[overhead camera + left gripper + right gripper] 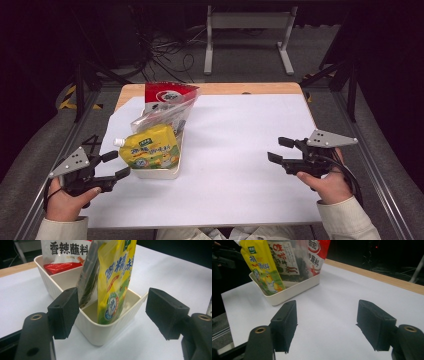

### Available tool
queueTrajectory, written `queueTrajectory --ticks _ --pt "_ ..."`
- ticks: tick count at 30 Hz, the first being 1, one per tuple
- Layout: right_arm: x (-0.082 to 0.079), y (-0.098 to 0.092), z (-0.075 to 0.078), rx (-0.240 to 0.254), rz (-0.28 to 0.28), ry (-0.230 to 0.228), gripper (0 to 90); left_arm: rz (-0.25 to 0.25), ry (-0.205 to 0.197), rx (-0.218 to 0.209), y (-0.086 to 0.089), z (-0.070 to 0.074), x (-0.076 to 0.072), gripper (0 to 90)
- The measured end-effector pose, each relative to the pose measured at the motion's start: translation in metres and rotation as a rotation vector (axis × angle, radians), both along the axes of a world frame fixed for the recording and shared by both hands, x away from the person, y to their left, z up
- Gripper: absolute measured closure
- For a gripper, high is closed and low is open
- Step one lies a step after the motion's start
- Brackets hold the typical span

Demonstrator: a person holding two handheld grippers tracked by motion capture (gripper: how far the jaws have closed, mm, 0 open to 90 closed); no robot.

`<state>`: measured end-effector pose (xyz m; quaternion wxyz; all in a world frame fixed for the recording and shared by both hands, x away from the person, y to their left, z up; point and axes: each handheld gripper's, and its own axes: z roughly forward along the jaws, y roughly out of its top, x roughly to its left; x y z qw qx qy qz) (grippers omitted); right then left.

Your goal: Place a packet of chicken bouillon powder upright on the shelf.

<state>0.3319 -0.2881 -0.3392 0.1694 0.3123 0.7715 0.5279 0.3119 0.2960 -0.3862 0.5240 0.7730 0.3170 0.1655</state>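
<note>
A white tub [159, 173] sits on the counter [240, 150], over at about nine o'clock in the high view. Three packets stand in it. The yellow pouch [149, 147] with a white cap is in the part of the tub nearest the person. It leans back on the clear bag [165, 119] with dark stuff inside. Behind that, toward twelve o'clock, stands the red and white packet [169, 96].

The left hand-held gripper [116, 165] is at about eight o'clock, just beside the near corner of the tub. Its jaws are spread wide and nothing is between the pads. They grip nothing. In the left gripper view, the tub corner [105, 332] and the yellow pouch [113, 282] show in the gap between the two black pads [63, 312], but farther off, and the pads do not touch them. The pouch stands almost straight up in the tub, and the dark bag [87, 277] leans just behind it.

The right hand-held gripper [280, 150] is at about four o'clock, well apart from the tub, over the bare white counter. Its jaws are spread wide too, and it grips nothing. In the right gripper view, the tub [289, 291] is up at eleven o'clock, far from the pads [285, 322].

A hand [65, 202] holds the left one, and another hand [327, 187] holds the right one.
</note>
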Motion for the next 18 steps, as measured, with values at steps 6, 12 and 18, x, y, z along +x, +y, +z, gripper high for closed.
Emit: queueTrajectory --ticks 6,12,18 --pt "-0.003 -0.016 -0.002 -0.016 -0.03 -0.013 29.1 0.006 -0.003 -0.012 0.005 -0.006 -0.005 23.4" --pt "-0.005 -0.034 -0.008 -0.034 -0.068 -0.005 27.8 0.022 0.007 -0.012 0.01 -0.013 -0.008 22.2" --pt "-0.007 -0.048 -0.014 -0.039 -0.103 -0.003 25.6 0.033 0.025 -0.009 0.011 -0.02 -0.009 21.8"
